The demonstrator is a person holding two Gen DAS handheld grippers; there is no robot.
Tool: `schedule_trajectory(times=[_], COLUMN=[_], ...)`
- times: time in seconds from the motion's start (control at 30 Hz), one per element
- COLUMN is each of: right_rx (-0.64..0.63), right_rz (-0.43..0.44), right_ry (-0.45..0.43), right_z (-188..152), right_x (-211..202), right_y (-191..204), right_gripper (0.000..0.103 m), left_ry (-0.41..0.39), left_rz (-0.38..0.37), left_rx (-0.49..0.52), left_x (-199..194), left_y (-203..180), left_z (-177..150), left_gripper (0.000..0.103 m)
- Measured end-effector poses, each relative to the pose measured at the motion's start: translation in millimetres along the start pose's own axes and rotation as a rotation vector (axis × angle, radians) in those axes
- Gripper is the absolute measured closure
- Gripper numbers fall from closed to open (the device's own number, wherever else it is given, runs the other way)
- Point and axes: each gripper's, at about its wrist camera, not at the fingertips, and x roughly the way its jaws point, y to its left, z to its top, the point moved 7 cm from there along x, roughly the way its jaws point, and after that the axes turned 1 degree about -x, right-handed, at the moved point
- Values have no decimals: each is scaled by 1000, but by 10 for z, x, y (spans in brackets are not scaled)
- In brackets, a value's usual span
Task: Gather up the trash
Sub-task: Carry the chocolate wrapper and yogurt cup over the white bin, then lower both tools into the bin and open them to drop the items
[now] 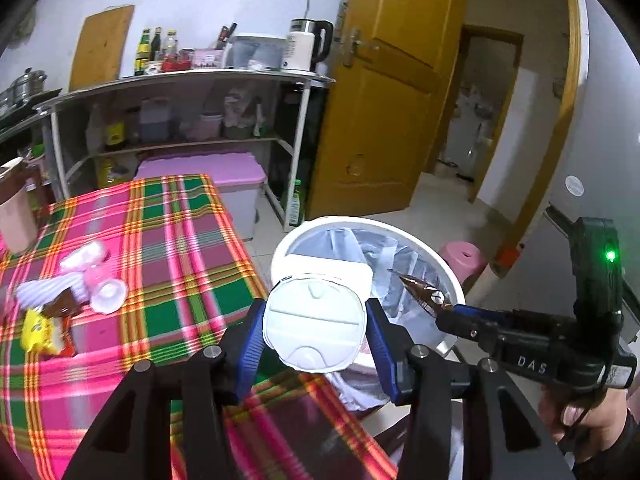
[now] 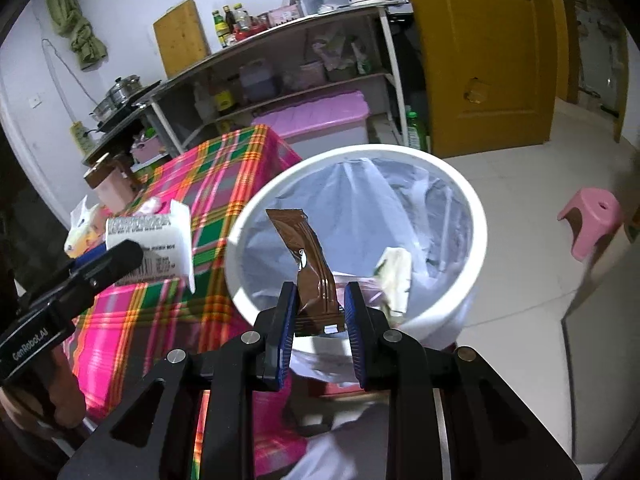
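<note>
Nearest, the left gripper [image 1: 315,330] has its blue pads closed against the two sides of a white plastic tub [image 1: 314,326], jaws set fairly wide; the tub's ribbed round bottom faces the camera, its long axis running ahead along the fingers; it hangs over the near rim of the white bin [image 1: 450,270]. To that claw's right, the right gripper [image 2: 320,308] pinches the lower end of a brown glossy wrapper [image 2: 306,256], jaws narrow; the crinkled wrapper stands up and leans away to the left, over the bin's open, bag-lined mouth. Left of both claws the plaid tablecloth [image 1: 168,248] ends just beside the bin; more wrappers [image 1: 60,300] lie farther left; beyond, open tiled floor [image 2: 520,208].
</note>
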Motion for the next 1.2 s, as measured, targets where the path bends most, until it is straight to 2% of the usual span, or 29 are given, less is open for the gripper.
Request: schedule_trajectory(times=[0.8, 1.03, 1.2], right_rx=[37, 33, 34], right_rz=[-64, -56, -50], right_ry=[54, 49, 26], right_z=[-8, 7, 38], right_x=[151, 131, 68], right_y=[-321, -297, -280], right_gripper=[77, 71, 70], left_ry=[82, 90, 78], left_rz=[-65, -77, -73], left_rx=[57, 45, 34], left_x=[693, 722, 674], left_y=[-339, -348, -299], left_z=[65, 82, 95], left_gripper=[53, 53, 53])
